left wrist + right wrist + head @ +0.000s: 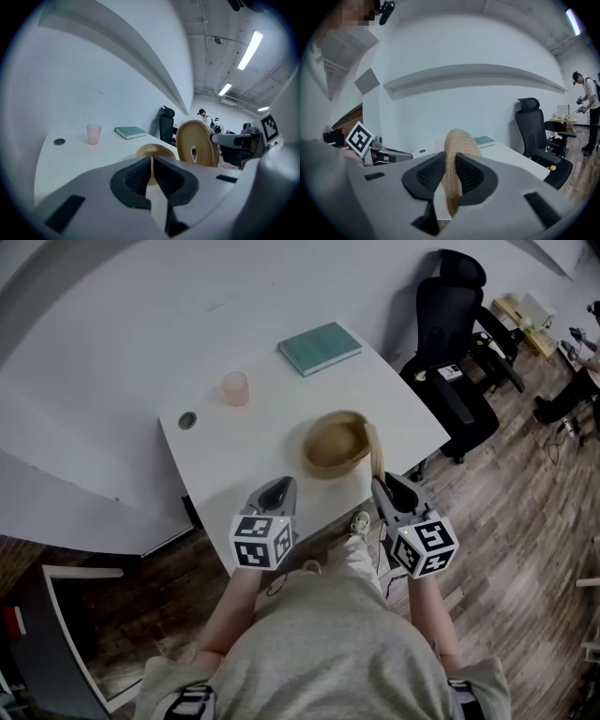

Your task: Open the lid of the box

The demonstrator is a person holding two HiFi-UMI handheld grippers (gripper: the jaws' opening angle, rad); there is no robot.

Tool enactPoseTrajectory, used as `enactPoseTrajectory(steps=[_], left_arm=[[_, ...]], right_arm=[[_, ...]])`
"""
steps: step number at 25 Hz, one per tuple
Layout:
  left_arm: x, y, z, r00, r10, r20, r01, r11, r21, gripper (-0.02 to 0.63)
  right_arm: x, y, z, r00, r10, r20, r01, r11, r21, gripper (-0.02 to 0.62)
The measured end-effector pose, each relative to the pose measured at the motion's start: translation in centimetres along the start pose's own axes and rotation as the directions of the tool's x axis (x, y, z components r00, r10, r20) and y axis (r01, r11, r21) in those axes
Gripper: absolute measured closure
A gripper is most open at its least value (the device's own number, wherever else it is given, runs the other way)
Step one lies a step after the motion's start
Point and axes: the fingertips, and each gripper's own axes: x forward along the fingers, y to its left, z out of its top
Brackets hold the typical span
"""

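A round woven box [330, 443] stands open near the front edge of the white table [272, 442]. Its woven lid [376, 457] is off the box, held on edge just right of it, with my right gripper [384, 487] shut on the lid's rim. In the right gripper view the lid [455, 154] stands upright between the pads of the gripper [450, 176]. My left gripper [278, 493] hovers at the table's front edge, left of the box, shut with nothing in it. The left gripper view has its jaws [152, 174] together, the box [154, 150] beyond them and the lid [196, 142] to the right.
A pink cup [235, 388], a green book [320, 347] and a round cable hole [187, 420] are on the far part of the table. A black office chair [454, 338] stands right of the table. A person [587, 110] stands at the far right.
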Motion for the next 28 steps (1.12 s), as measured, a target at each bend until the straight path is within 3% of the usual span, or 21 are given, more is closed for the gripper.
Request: enactPoseTrajectory(steps=[28], left_arm=[[0.19,0.11,0.12,1.000,-0.003,-0.011,0.003,1.000,0.000,0.588]], right_arm=[[0.34,0.25,0.13,1.000,-0.004,0.012,0.004,1.000,0.002,0.522]])
